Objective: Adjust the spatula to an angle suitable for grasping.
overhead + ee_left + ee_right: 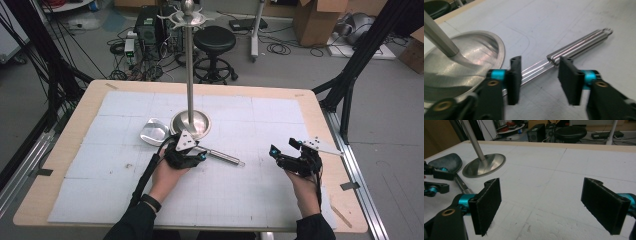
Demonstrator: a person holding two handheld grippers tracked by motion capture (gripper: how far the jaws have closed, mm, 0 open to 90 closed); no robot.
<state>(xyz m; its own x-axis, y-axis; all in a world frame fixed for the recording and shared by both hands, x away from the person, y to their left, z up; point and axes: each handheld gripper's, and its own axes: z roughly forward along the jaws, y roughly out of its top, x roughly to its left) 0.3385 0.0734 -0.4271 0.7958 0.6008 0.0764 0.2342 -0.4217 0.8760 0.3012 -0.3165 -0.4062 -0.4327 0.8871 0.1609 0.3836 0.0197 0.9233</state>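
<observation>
Left fingers (514, 80) apart, straddling spatula handle (574, 47), not gripping; right fingers (489, 205) wide, empty.

wooden table (65, 145), white mat (280, 120), stand (190, 122), ladle (200, 149)

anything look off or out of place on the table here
Only the spatula: it lies flat on the white mat beside the stand's base rather than hanging from the hooks on top. Nothing spilled or damaged.

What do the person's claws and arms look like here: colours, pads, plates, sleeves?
Both claws are black with flat black pads on turquoise fittings and brass-coloured pivot rings. The left claw and right claw each carry a grey three-cornered plate and trail black cable. Sleeves are dark; the left wrist wears a black band.
</observation>
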